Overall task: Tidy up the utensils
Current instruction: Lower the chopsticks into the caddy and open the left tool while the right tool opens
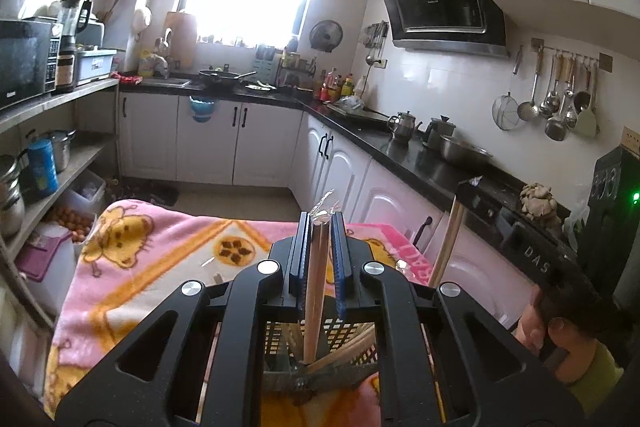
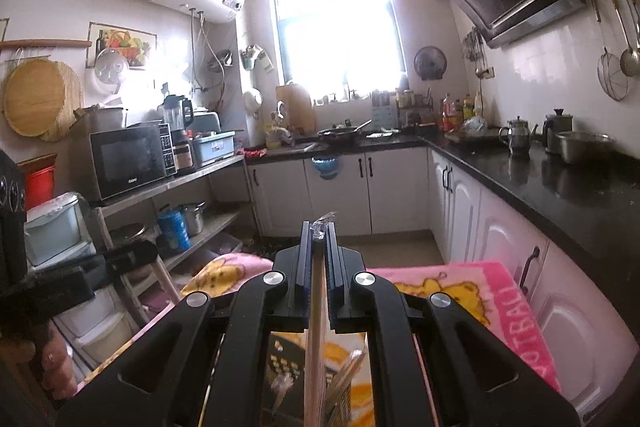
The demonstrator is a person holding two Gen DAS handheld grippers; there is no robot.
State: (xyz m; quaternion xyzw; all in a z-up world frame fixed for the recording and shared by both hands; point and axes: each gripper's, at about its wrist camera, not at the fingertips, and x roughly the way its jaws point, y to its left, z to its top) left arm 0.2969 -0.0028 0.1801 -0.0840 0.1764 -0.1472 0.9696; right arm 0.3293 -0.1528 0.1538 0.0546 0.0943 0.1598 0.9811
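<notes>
My left gripper is shut on a pair of wrapped wooden chopsticks, held upright with their lower ends inside a black mesh utensil basket that holds more chopsticks. My right gripper is shut on another wrapped pair of chopsticks, also upright above the black basket. In the left wrist view the right gripper's chopsticks stand at the right, with the holding hand below.
Both grippers hover over a table covered by a pink cartoon blanket. A black counter with pots runs along the right. A shelf with a microwave stands at the left. A window glares at the back.
</notes>
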